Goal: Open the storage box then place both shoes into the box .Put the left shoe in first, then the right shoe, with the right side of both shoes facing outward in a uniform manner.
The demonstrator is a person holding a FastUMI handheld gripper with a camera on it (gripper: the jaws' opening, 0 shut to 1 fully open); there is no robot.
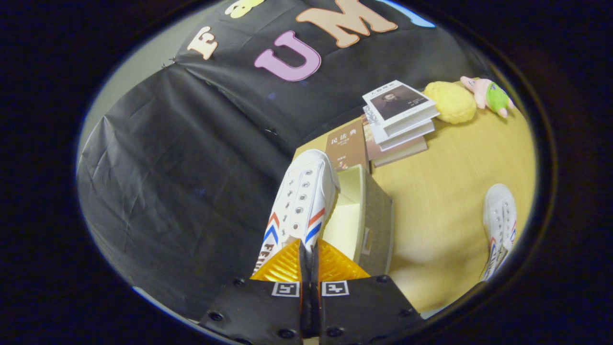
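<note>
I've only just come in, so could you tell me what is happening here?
A person's handheld tool is shut on a white shoe, holding it up beside the open storage box on the wooden table. The second white shoe lies on the table beyond the box, with stacked books and plush toys behind.

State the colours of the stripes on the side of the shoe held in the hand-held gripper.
Red and blue chevron stripes on the white shoe, seen in the gripper view, pinched by the hand-held gripper.
</note>
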